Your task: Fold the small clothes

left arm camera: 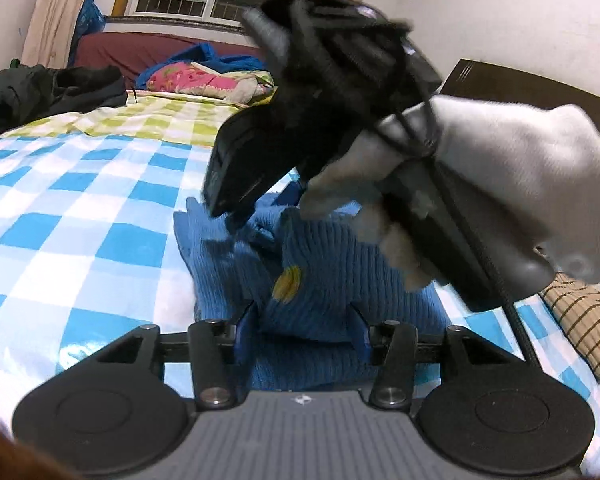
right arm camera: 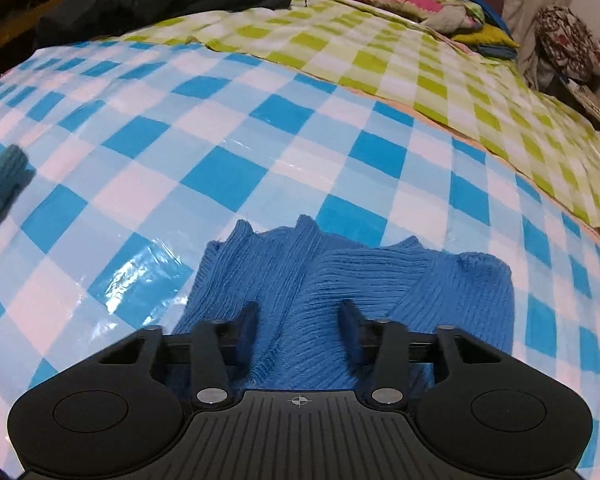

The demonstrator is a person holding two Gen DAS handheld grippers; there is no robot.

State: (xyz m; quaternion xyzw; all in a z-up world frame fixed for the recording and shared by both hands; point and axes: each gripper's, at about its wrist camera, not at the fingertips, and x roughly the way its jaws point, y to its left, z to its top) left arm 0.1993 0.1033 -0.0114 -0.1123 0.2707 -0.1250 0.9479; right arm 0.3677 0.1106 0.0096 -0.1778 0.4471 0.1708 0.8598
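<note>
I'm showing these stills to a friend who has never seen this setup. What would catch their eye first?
First, the bright blue knit garment, rumpled on the blue-and-white checked sheet, with a yellow patch on it. Next, in the left wrist view, the white-gloved hand gripping the right gripper fills the upper right, fingers tipped down onto the knit. The left gripper is open with knit between its fingers.
</note>
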